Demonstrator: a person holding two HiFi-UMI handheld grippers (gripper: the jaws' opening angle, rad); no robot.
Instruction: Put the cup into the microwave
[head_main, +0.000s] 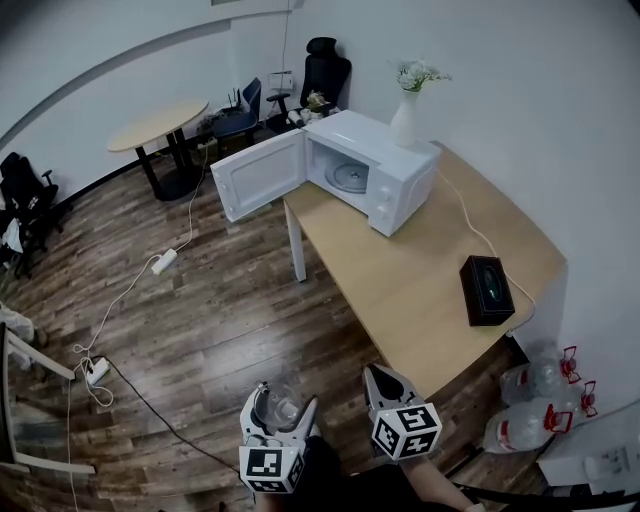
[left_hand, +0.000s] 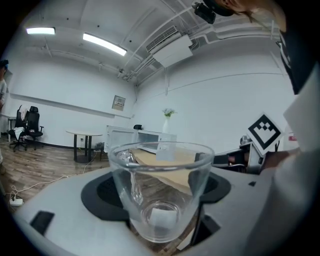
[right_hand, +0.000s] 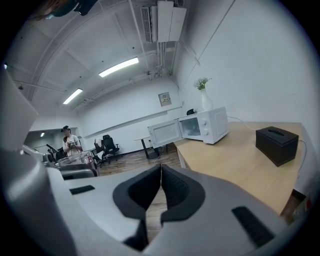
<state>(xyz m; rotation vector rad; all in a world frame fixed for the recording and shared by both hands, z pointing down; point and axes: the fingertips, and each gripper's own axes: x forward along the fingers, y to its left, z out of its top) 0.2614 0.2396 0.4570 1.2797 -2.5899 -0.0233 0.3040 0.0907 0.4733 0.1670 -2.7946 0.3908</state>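
Cup: clear glass, empty, thick base, rim widest and walls tapering down; what may be a handle shows through the glass on its left side. It is clamped between the two dark pads of the left hand-held gripper, jaws closed against its lower walls, rim standing above them. In the head view the cup and left hand-held gripper are low in the frame over the wooden floor, just off the near end of the table and well apart from the microwave. The right hand-held gripper sits just beside the left one, at the table's near edge; in its own view the right hand-held gripper has its jaws pressed together with nothing between them. The microwave is white and stands at the table's far end, door swung wide open to the left over the floor; a round turntable is all that shows inside. A white vase with flowers stands just behind it. A black box lies near the table's right edge. Clear water bottles rest on the floor to the right.
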